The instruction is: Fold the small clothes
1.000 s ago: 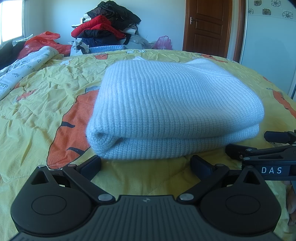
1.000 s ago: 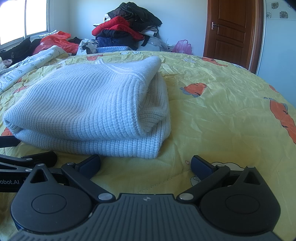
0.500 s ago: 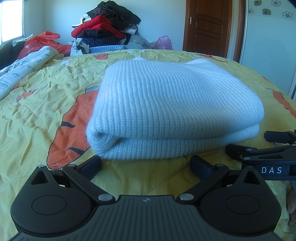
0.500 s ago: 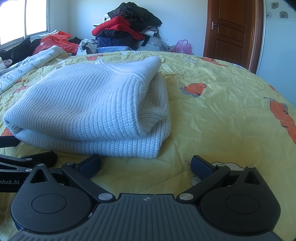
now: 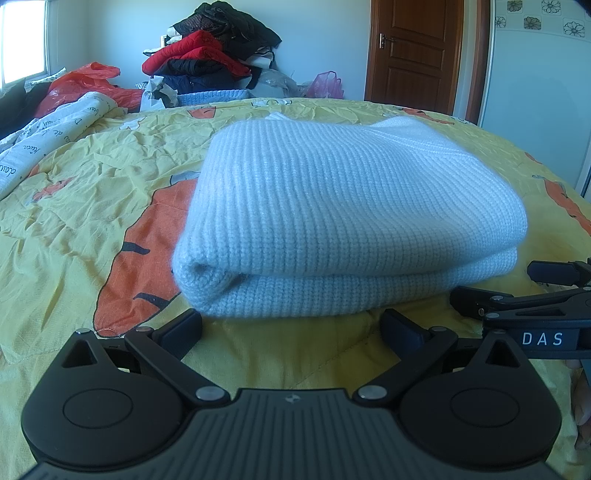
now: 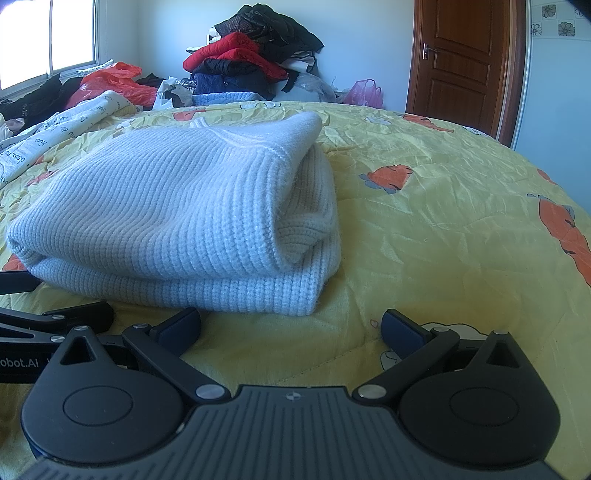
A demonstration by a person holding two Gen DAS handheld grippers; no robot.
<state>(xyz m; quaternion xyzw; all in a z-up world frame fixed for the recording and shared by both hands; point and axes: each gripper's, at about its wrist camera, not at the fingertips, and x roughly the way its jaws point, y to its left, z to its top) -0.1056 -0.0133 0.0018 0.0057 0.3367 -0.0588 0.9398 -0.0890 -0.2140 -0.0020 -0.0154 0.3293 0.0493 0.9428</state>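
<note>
Pale blue ribbed knit sweater [image 5: 332, 221], folded double, lies on the bed's yellow carrot-print quilt [image 6: 443, 206]. Left tool [image 5: 291, 328] and right tool [image 6: 291, 328] rest just before it, jaws apart, empty. Folding appears complete; next, set the bundle aside.

Bright daylight from the window [image 6: 70, 35] at the far left washes both views, blowing out its panes, while fisheye bending curves the bed [image 6: 443, 206] edge and darkens the upper corners, focus mostly sharp
</note>
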